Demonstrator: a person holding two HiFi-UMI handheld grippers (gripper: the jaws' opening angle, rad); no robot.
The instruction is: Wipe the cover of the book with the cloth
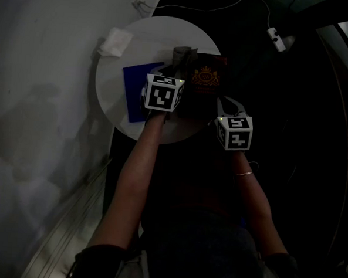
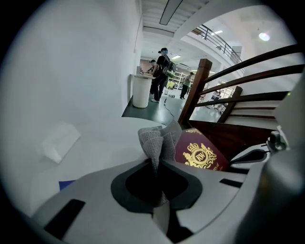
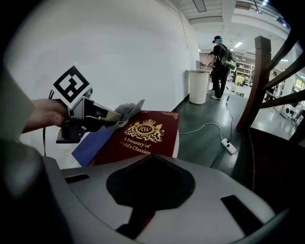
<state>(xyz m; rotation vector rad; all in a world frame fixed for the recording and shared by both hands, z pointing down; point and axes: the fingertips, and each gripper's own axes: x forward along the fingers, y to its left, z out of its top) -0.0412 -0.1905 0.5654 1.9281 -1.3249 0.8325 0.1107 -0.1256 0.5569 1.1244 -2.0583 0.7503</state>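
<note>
Left gripper (image 1: 179,59) clenched on a bunched grey cloth (image 2: 156,138), soft and limp, at the far left corner of the maroon book (image 3: 143,136), which lies on the round white table (image 1: 116,73) beside a blue sheet (image 1: 135,86). Right gripper (image 1: 226,103) apparently pinching the book's near edge, a red sliver between its jaws. Book judged stiff, weighty, smooth-covered: best steadied by an edge
</note>
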